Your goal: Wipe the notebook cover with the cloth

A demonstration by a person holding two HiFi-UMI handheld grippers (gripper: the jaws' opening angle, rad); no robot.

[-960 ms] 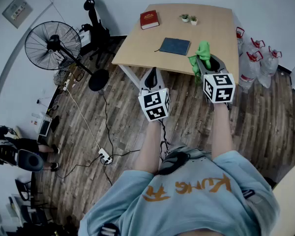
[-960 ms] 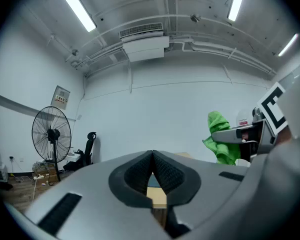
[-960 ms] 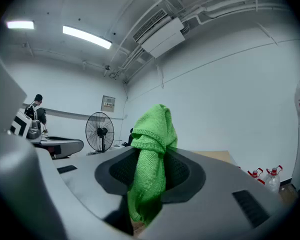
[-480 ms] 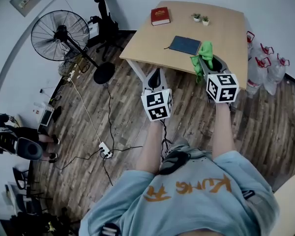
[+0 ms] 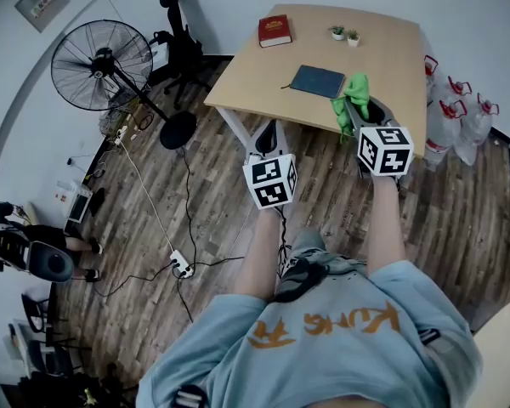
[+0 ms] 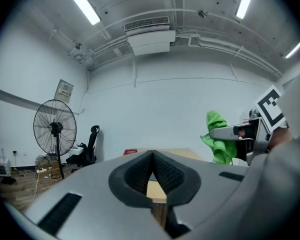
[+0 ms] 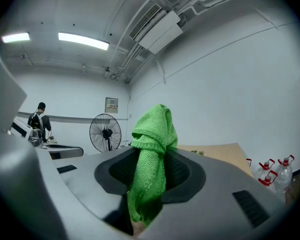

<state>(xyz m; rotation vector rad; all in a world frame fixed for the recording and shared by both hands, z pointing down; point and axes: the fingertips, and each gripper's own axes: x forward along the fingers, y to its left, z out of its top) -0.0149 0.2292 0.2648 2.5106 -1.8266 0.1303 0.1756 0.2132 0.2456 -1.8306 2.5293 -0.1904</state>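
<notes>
A dark blue notebook (image 5: pixel 317 81) lies flat near the middle of the wooden table (image 5: pixel 246 79). My right gripper (image 5: pixel 354 109) hangs over the table's near edge, just right of the notebook, shut on a bright green cloth (image 5: pixel 353 94). In the right gripper view the cloth (image 7: pixel 151 169) bunches up between the jaws. My left gripper (image 5: pixel 267 136) is shut with nothing in it, held over the floor short of the table's near edge. The left gripper view shows its pads touching at the tip, with the green cloth (image 6: pixel 218 138) off to the right.
A red book (image 5: pixel 274 30) and two small potted plants (image 5: pixel 346 34) stand at the table's far side. A standing fan (image 5: pixel 102 64) and a black chair (image 5: pixel 180 32) are at the left. Water bottles (image 5: pixel 469 118) sit on the floor at the right. Cables cross the wooden floor.
The view has shifted slightly, so the table sits a little higher and further right. Both grippers keep the same pose, the right one still gripping the cloth.
</notes>
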